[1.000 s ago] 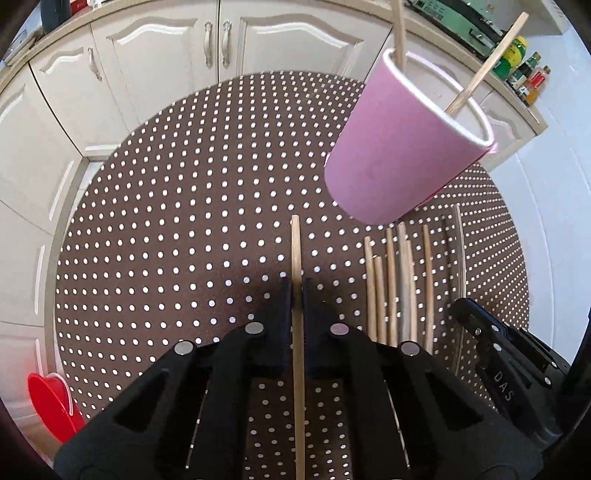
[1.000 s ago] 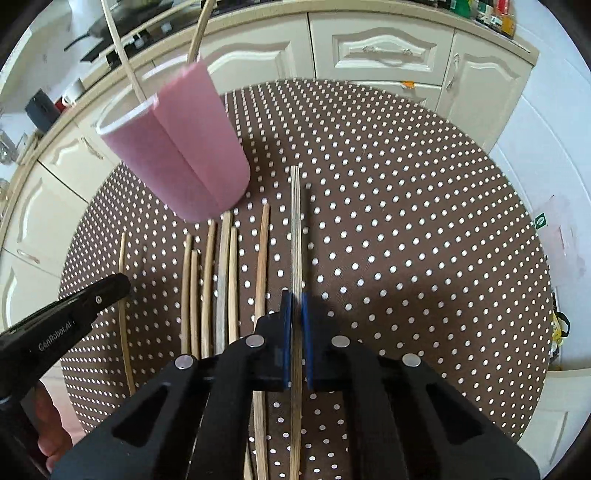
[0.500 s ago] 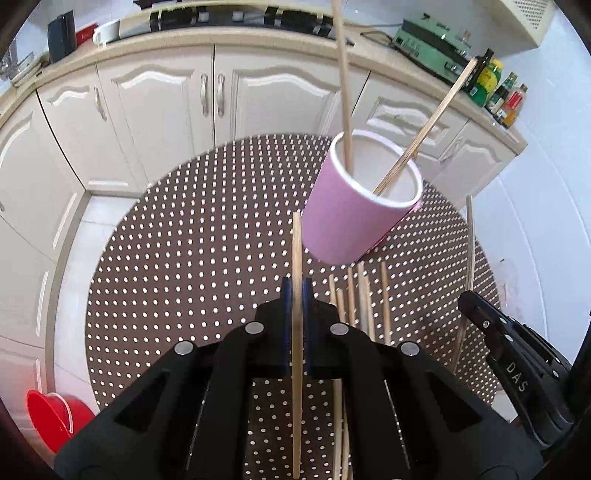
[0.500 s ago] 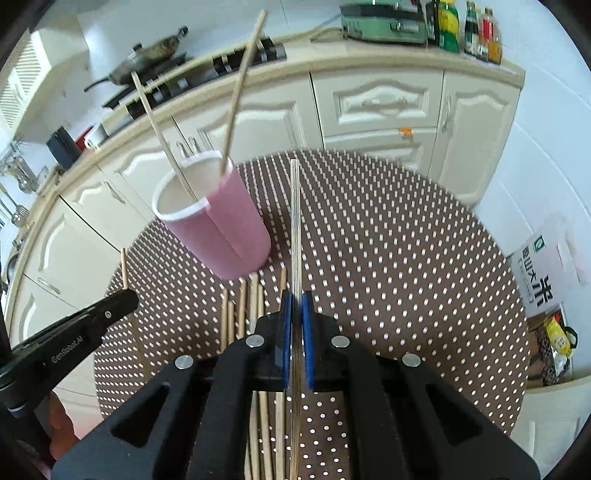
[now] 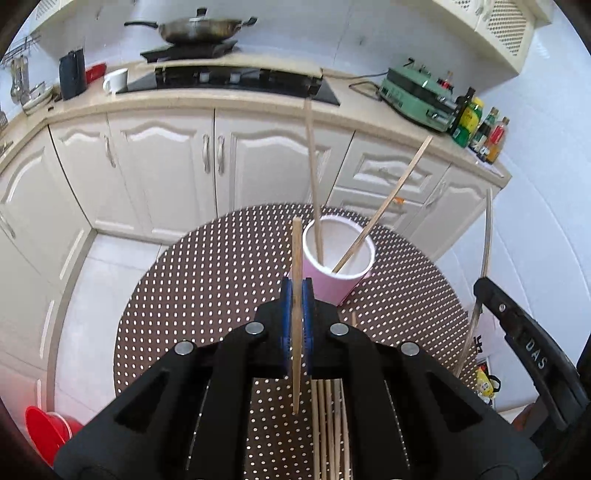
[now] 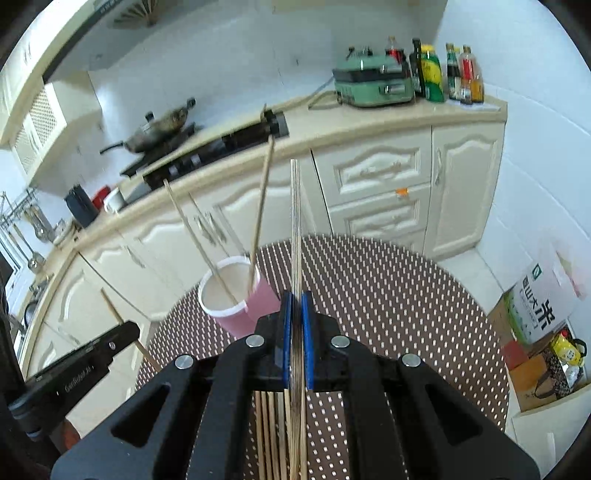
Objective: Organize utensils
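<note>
A pink cup (image 5: 338, 284) stands on the round dotted table (image 5: 221, 295) with two wooden chopsticks (image 5: 314, 184) leaning in it; it also shows in the right wrist view (image 6: 236, 306). My left gripper (image 5: 296, 295) is shut on a chopstick (image 5: 296, 258), held upright just left of the cup. My right gripper (image 6: 296, 306) is shut on a chopstick (image 6: 295, 221), held upright to the right of the cup. Several loose chopsticks (image 5: 328, 424) lie on the table below both grippers (image 6: 273, 435).
White kitchen cabinets (image 5: 166, 166) and a counter with a hob and wok (image 5: 199, 31) stand behind the table. A red bucket (image 5: 48, 432) is on the floor at the left. Boxes and bags (image 6: 539, 332) sit on the floor at the right.
Both grippers have risen and tilted up with their chopsticks. The cup now looks smaller and lower, and the counter and wall have come into view.
</note>
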The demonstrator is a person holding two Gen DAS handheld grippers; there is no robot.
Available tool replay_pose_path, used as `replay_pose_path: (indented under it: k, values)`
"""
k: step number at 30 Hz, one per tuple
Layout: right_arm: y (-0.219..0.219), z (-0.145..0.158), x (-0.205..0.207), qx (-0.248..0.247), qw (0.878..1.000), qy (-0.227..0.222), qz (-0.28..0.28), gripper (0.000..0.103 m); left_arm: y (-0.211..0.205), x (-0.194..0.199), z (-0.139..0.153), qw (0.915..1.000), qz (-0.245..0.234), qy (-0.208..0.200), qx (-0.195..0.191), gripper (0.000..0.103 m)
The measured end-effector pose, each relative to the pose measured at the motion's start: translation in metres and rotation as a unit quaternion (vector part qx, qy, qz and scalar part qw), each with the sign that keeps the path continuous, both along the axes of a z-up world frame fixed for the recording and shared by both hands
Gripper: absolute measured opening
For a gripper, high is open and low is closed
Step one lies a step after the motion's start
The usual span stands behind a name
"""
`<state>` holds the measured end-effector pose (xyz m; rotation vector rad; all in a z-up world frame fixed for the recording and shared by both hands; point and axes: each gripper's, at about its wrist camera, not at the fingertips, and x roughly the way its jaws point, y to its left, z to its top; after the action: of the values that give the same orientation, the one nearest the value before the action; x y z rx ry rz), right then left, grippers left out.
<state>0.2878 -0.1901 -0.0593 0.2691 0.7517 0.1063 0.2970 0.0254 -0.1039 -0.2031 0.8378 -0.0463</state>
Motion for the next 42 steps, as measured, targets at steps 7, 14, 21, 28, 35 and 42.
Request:
replay_pose_path:
  k: [7, 14, 21, 28, 35, 42]
  values:
    - [-0.008, 0.039, 0.007, 0.026, 0.997, -0.050, -0.052, 0.005, -0.003, 0.000, 0.037, 0.9991, -0.014, -0.039, 0.008, 0.006]
    - [-0.018, 0.070, 0.026, 0.064, 0.989, -0.093, -0.101, 0.005, 0.001, 0.006, 0.071, 0.9976, -0.027, -0.064, 0.000, 0.006]
    - [-0.015, 0.081, 0.047, 0.079, 0.983, -0.111, -0.123, 0.005, 0.007, 0.023, 0.099, 0.9965, -0.033, -0.077, 0.000, 0.006]
    - [-0.004, 0.080, 0.065, 0.074, 0.977, -0.133, -0.147, 0.005, 0.009, 0.039, 0.115, 0.9952, -0.040, -0.089, 0.002, 0.006]
    - [0.003, 0.062, 0.086, 0.078, 0.975, -0.124, -0.165, 0.005, 0.011, 0.066, 0.105, 0.9964, -0.042, -0.074, -0.005, 0.006]
    - [0.010, 0.035, 0.104, 0.062, 0.977, -0.101, -0.178, 0.005, 0.008, 0.090, 0.073, 0.9980, -0.053, -0.032, -0.008, 0.006]
